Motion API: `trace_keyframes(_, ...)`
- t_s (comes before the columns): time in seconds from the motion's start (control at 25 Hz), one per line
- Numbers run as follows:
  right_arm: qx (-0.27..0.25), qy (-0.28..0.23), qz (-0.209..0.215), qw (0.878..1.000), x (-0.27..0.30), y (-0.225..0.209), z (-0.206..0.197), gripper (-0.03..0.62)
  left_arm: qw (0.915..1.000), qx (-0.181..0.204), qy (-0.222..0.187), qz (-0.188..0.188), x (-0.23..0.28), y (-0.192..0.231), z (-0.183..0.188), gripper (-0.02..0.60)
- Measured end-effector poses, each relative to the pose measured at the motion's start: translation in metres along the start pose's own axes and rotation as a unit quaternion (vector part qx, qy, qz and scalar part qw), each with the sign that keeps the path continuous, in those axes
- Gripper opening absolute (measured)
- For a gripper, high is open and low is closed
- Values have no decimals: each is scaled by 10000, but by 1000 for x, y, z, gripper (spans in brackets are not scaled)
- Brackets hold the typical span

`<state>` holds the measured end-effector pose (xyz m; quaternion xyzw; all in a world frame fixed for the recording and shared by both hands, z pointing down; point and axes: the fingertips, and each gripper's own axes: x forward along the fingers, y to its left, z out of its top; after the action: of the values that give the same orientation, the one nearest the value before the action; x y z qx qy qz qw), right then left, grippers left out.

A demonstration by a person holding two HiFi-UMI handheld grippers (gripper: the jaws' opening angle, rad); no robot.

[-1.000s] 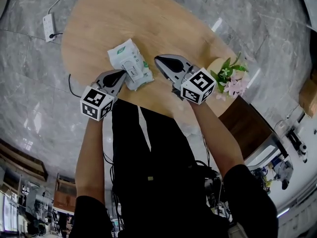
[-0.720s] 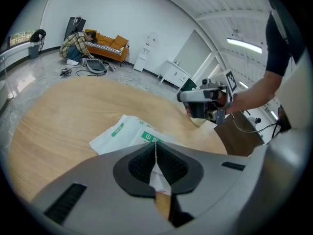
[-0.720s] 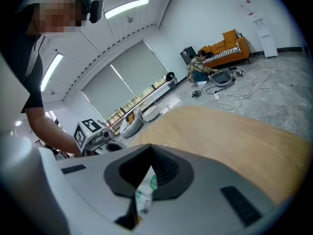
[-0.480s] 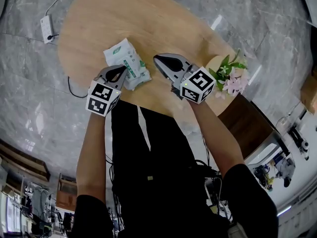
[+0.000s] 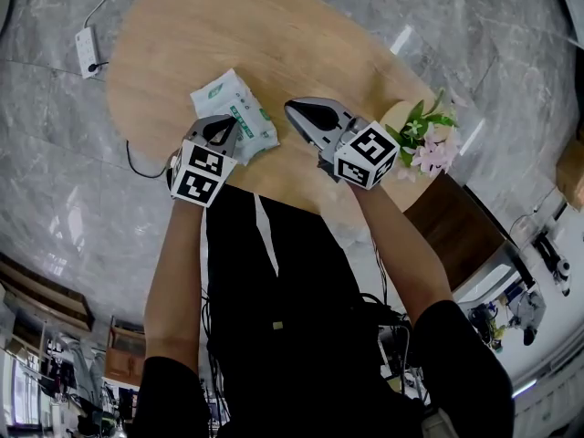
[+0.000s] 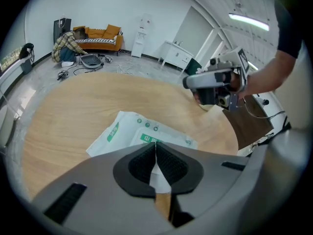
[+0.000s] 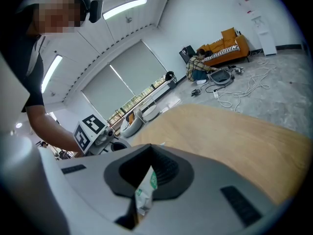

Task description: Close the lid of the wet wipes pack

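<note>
On table (image 5: 274,26), L gripper (image 5: 221,128) jaws shut over wipes pack (image 5: 228,99), lid hidden; R gripper (image 5: 292,108) jaws shut too.

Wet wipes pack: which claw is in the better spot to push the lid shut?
Probably the left. The left claw sits shut right over the near end of the wet wipes pack. The right claw, also shut, hangs beside the pack, apart from it, over the table.
</note>
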<state>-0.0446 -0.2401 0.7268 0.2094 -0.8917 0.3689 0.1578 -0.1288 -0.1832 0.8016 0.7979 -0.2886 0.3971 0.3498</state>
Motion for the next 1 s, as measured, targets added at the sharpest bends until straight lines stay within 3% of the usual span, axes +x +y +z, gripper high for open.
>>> trace_keyframes(0.2,3,18,21,10000,0,-1,-1,11,9984,310,416,228,4,-1,0,18)
trace_keyframes(0.6,69,-21,-12,10000,-3,-8,-1,11,9925,371,1120,305,11,2,-2,18)
trace_keyframes(1.0,87,-90,-30,9999,-7,-9,-2,11,9917,363,1213,233,12,1,-1,18)
